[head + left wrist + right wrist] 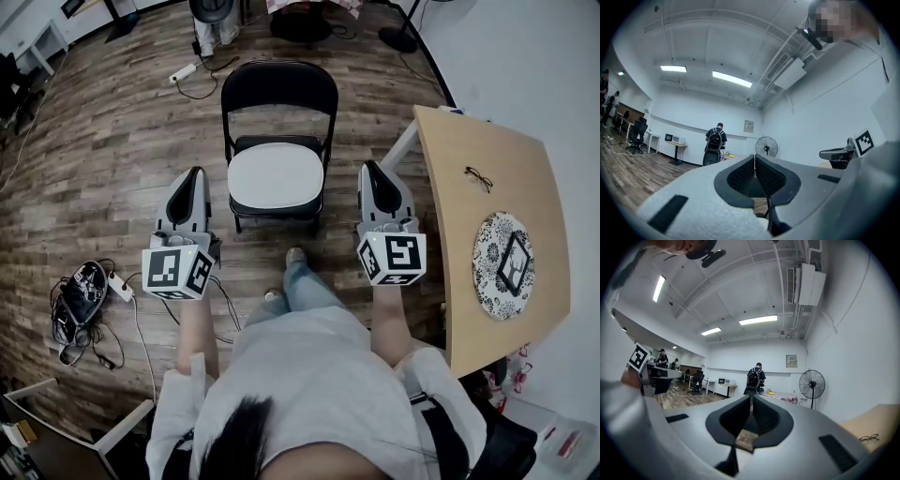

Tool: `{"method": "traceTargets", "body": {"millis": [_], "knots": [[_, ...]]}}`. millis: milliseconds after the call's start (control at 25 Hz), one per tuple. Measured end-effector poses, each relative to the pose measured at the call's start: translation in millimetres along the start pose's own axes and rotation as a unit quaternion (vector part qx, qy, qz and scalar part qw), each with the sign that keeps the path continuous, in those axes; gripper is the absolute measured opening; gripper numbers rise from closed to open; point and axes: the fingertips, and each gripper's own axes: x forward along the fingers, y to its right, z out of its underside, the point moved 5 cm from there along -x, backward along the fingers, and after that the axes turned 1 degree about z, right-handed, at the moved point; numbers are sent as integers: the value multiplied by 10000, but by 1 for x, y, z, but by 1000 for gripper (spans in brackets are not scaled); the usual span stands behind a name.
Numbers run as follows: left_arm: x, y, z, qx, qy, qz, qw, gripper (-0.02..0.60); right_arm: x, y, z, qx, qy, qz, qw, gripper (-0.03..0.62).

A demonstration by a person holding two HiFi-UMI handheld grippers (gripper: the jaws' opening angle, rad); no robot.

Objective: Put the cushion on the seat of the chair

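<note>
Out to the left of the left hand-held gripper [195, 176], a tangle of cables [82, 298] lies on the wooden floor [103, 141]. That hand-held gripper points level, its 2 jaws pressed together with nothing between them. Ahead of it and to its right stands a black folding chair [279, 89]. The white cushion [276, 175] lies flat on the chair's seat, between the 2 hand-held grippers and touching neither. The right hand-held gripper [371, 171] hangs just right of the seat, its jaws also pressed together and empty. To its right is a wooden surface [450, 234] bearing a pair of glasses [478, 178] and, nearer the person, a round patterned plate [487, 281]. Far ahead of both hand-held grippers stands a person with a backpack [753, 377], with a floor fan [812, 383] further right.
</note>
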Motion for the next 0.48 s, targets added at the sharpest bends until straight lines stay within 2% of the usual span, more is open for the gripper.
{"method": "traceTargets", "body": {"millis": [480], "knots": [[-7,2,-3,0,21,98,9999,12,-6,-7,-8,11,106,14,9999,23]]}}
